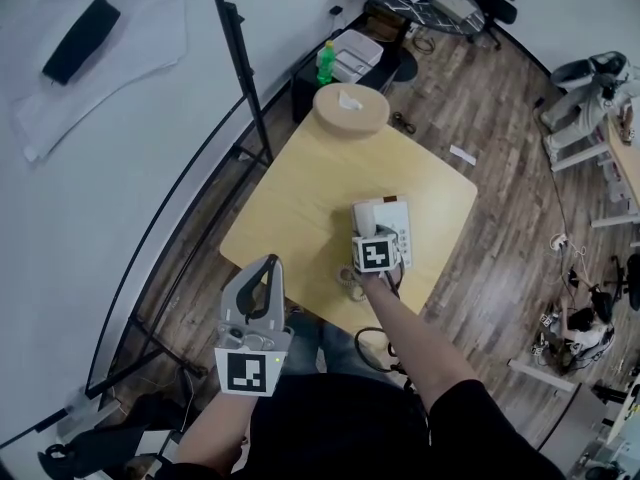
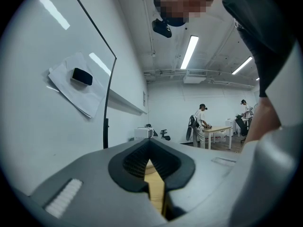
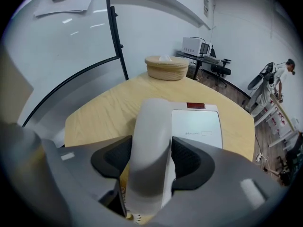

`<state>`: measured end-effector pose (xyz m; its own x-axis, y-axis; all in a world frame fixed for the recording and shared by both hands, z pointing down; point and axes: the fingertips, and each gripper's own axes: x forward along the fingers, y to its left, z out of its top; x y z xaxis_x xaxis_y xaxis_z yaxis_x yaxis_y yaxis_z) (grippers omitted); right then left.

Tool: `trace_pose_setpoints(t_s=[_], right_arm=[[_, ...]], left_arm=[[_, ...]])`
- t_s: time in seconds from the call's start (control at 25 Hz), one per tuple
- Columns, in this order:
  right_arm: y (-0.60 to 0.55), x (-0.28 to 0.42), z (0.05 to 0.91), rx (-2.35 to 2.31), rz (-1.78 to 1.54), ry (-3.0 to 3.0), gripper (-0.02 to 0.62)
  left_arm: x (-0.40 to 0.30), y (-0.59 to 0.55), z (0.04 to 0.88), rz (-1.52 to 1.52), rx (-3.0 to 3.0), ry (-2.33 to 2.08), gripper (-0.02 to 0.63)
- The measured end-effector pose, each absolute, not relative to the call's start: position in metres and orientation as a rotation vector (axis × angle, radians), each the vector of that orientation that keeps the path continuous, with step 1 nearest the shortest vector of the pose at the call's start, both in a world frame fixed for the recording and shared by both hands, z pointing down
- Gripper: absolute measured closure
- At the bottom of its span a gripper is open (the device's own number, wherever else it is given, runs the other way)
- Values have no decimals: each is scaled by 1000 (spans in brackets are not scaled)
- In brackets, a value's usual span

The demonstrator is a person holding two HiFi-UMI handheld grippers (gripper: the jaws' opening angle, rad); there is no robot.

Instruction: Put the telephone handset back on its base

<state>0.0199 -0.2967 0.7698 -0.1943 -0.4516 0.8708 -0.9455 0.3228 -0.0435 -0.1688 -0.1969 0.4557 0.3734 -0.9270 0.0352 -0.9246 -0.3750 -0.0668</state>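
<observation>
The ribbed black pads [image 3: 112,161] of the right gripper [image 3: 150,163] are pressing against both sides of the long pale-grey plastic telephone handset [image 3: 152,122]. The jaws are standing only as far apart as the handset is wide, one on either flank and gripping it near its perforated lower end. The handset is running lengthwise away from the fingers, along the left side of the flat white rectangular telephone base [image 3: 198,126], beside the base's smooth panel with the small red window at its far edge. Whether it is fully seated on the base or hovering just above it is not clear. In the head view the right gripper [image 1: 374,230] is reaching over the near end of the base [image 1: 397,224], with the handset [image 1: 366,212] lying on the base's left half. The base is sitting on a light wooden table [image 1: 300,183] with rounded corners. Beyond the base, at the far corner, a round lidded wooden box [image 1: 350,109] is standing well apart from it. To the left of the base and nearer the person, off the table's edge, the left gripper [image 1: 270,262] is hanging with nothing in it. In its own view the left gripper [image 2: 150,143] is showing its dark ribbed pads [image 2: 134,163] meeting at the tips.
</observation>
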Motion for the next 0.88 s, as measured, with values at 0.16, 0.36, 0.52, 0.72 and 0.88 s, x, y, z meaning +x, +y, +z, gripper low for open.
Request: trace_pose_setpoints(t_s=[0.16,0.36,0.52,0.72,0.88], right_arm=[[-295,26,755,1264,783,-1819,335],[-293,29,687,1311,709,-1982,336],[-287,29,605,1322,585,-2176,359],[-265,30,514,1329,311,-2349,508],[-243,36,461,1346,92,-2434,580]], left_arm=[[-165,-200,451,-94,-2567,1717,606],[-159,-203,448,-90,-2589,1749,606],[-153,-211,434,-64,-2584,1730,606],[-143,-219,413,-8,-2575,1703,606],[-136,-224,401,8,-2589,1688,606]])
